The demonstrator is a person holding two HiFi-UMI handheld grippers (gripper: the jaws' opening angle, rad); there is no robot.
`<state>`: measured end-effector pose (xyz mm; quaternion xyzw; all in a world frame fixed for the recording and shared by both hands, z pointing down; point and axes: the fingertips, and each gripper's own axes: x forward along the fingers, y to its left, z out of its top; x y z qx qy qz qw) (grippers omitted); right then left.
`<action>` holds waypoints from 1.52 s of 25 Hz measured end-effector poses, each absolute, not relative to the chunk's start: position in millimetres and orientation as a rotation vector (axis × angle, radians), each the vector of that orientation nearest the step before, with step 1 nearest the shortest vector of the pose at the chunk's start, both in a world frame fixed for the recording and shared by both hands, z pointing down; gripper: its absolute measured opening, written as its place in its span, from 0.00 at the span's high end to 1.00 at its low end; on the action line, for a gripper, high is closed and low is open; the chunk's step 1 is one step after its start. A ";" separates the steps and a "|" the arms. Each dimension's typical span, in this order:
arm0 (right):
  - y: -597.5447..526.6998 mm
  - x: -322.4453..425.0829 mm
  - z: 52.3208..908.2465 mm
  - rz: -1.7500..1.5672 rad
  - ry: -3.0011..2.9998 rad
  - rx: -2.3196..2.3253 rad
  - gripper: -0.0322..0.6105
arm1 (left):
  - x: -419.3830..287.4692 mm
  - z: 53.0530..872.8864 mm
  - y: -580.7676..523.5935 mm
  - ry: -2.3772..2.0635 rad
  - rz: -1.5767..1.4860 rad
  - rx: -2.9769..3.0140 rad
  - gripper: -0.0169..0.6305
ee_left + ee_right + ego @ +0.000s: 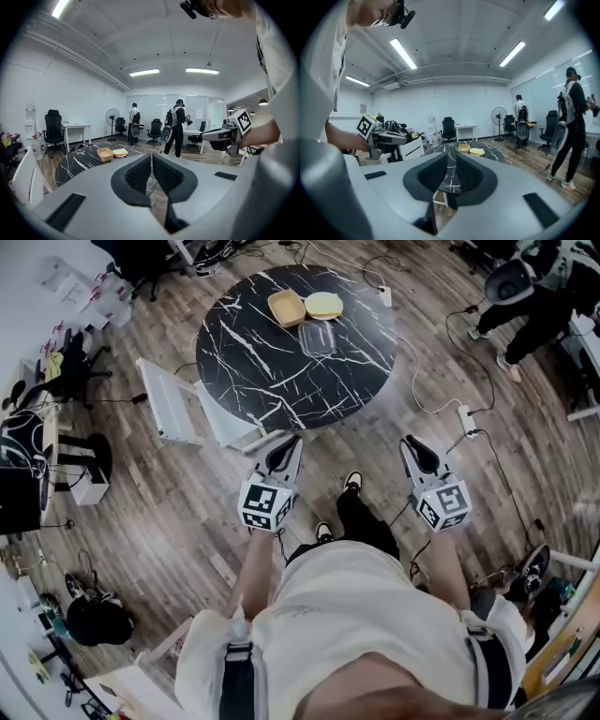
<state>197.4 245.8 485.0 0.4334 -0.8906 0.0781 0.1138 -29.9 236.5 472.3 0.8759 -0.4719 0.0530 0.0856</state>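
Person stands at the near edge of a round black marble-look bench [253,371], a claw in each hand, both held low and well short of the goods. The left claw [284,451] is clenched on nothing, its pads meeting at the tips w/ no item btwn them. The right claw [419,451] sits a crack apart and is also bare, w/ only the benchtop showing through the slit.

At the far side of the bench a tan square dish [286,307] lies just beside a flat yellow piece [323,305]. A clear plastic tub [318,337] sits near them, toward the ctr. None is gripped or touched, so by the look of it the handling hasn't begun and every pick is yet to be made.

A white chair [169,404] stands at the bench's left, and another person [525,296] is in the bkgd.
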 end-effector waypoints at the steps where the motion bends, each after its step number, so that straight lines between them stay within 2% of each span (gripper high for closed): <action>1: 228.7 199.1 485.8 0.198 -2.616 1.262 0.87 | -29.1 470.4 222.6 -1.413 0.157 2.607 0.94; 7: 142.0 203.8 475.5 0.058 -2.639 1.172 0.86 | -16.5 443.7 149.0 -1.470 0.161 2.600 0.94; 15: 69.9 207.5 491.1 0.183 -2.726 1.065 0.85 | 4.0 450.8 98.6 -1.506 0.202 2.541 0.94; 28: 13.4 184.0 522.5 0.349 -2.710 1.008 0.85 | -35.0 480.7 47.7 -1.568 0.217 2.432 0.94; 38: -50.0 147.6 540.2 0.478 -2.590 1.130 0.85 | -62.8 463.2 -41.1 -1.492 0.112 2.561 0.94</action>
